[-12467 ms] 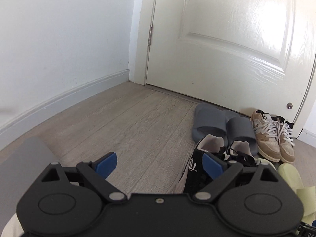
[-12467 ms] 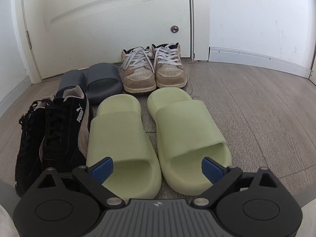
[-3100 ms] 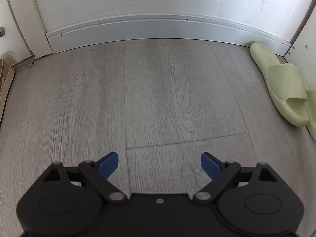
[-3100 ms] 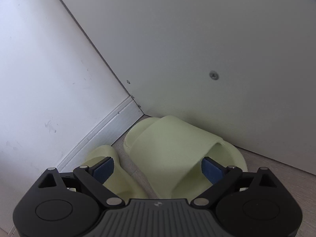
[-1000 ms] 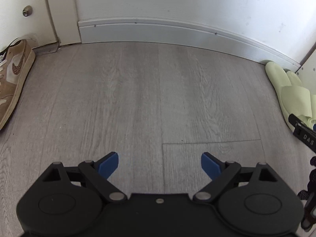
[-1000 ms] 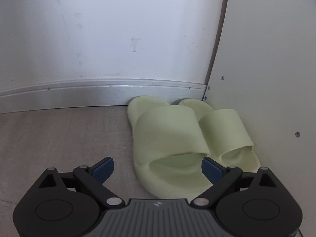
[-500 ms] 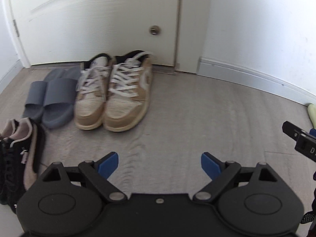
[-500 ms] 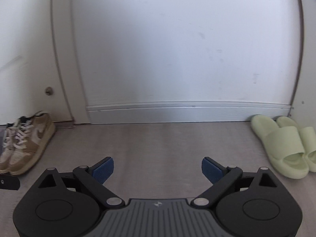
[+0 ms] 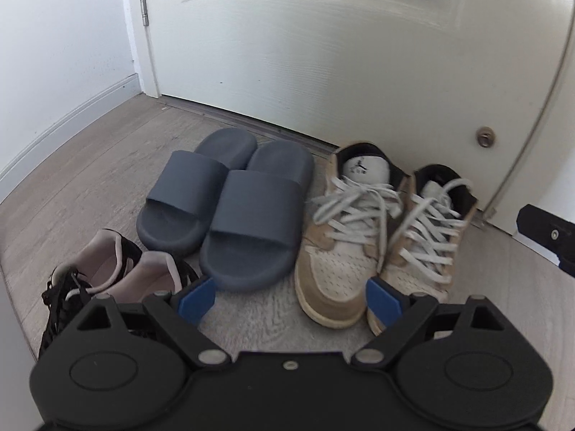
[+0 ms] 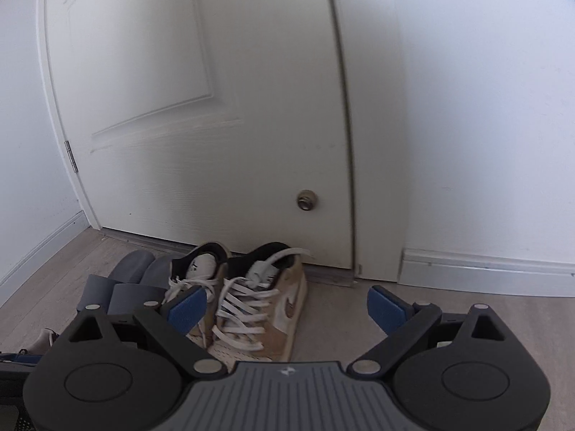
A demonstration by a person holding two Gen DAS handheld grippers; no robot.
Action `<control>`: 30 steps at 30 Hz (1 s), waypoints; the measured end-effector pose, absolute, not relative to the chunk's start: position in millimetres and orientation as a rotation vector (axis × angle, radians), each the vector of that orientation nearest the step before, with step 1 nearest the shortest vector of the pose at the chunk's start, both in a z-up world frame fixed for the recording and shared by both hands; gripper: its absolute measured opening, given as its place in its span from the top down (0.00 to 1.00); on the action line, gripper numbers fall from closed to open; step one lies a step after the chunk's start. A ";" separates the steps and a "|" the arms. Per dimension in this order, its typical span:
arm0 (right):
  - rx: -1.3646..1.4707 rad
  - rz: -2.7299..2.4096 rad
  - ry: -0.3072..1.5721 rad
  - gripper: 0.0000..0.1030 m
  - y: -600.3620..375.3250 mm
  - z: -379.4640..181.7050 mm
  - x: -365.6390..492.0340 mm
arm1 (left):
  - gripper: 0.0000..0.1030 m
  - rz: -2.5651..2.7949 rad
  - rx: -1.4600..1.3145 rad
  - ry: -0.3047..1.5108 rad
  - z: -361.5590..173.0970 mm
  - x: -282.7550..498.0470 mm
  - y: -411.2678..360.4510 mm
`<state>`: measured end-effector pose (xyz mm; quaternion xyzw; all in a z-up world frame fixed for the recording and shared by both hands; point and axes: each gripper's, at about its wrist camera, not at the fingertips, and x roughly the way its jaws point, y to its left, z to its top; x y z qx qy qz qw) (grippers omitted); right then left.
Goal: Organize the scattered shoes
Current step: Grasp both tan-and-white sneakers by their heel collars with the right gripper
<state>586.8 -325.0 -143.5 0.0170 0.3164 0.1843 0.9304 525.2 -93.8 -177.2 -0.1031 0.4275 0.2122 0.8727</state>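
Both tongs hang with their blue fingers spread apart and nothing between them: the left tongs [image 9: 289,300] low over the floor [image 9: 90,186] in front of the shoes, the right tongs [image 10: 287,309] a little higher and turned toward the door [image 10: 215,107]. Three pairs lie near that door. The grey slides [image 9: 230,212] sit side by side, touching, toes toward the threshold. Just beside them on the right, the tan sneakers [image 9: 377,230] stand as a pair with heels to the door, laces loose and splayed over the uppers. Nearer the onlooker, at the left, the black sneakers [image 9: 107,273] lie close together, partly hidden behind the left tongs. Each pair is already matched up, yet the three do not share one line or one heading, so this fits either a tidy cluster waiting to be carried off somewhere or pairs that have been set down where they belong; the view does not settle which. Neither tongs is committed to a shoe. If a shoe is to be taken, the tan pair lies most directly ahead of both tongs, and I would judge the stiff heel collar a safer bite than the slack laces, which would slip.
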 end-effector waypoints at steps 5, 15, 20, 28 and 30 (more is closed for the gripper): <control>0.020 0.389 0.685 0.07 -274.0 -170.9 626.5 | 0.11 0.441 -0.296 0.920 -213.2 522.2 -73.0; -0.094 0.340 0.704 0.29 -203.3 -221.8 689.4 | 0.11 0.376 -0.199 0.964 -245.1 537.3 -81.7; -0.103 0.293 0.712 0.40 -198.2 -238.8 700.8 | 0.11 0.358 -0.216 0.969 -251.0 539.3 -81.1; 0.029 0.252 0.767 0.39 -208.1 -237.5 733.3 | 0.11 0.328 -0.134 1.000 -259.4 543.0 -96.5; 0.030 0.240 0.812 0.36 -202.0 -238.2 746.2 | 0.11 0.323 -0.130 1.001 -260.1 543.1 -98.1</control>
